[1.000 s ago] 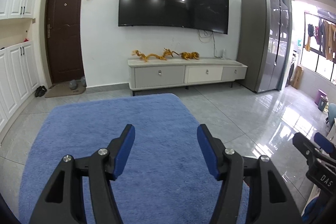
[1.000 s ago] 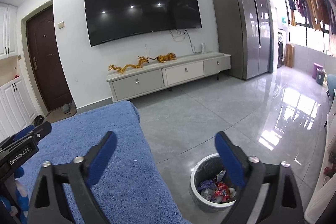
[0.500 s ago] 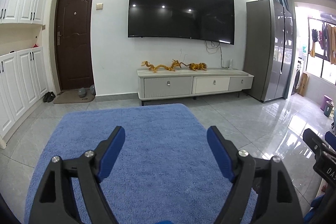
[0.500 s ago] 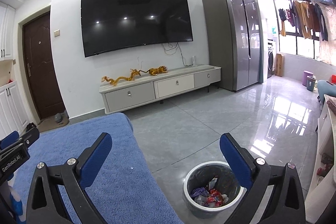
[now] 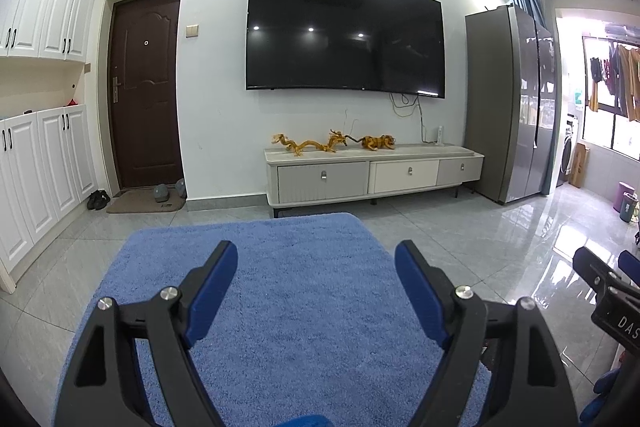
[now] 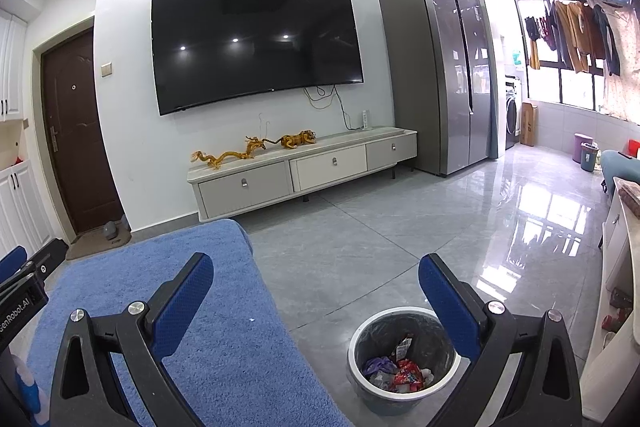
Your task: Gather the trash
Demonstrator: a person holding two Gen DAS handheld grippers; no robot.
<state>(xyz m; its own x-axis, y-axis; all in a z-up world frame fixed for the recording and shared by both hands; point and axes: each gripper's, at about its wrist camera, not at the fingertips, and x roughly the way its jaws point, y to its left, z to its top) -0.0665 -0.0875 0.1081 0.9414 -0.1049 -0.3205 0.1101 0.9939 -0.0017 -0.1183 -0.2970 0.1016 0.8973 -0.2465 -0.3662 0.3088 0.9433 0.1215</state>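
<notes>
Both views are bright and evenly lit. Recessed ceiling lights bloom white on the wall above the television [image 5: 346, 35] and show as small dots on its dark screen [image 6: 256, 47]. Daylight from the window [image 6: 560, 83] right of the television overexposes that corner and throws glossy glare across the floor tiles [image 6: 532, 211]. Shadows are soft and faint. Focus is sharp throughout. The fisheye lens bows straight lines toward the edges, and the corners fall to black.
</notes>
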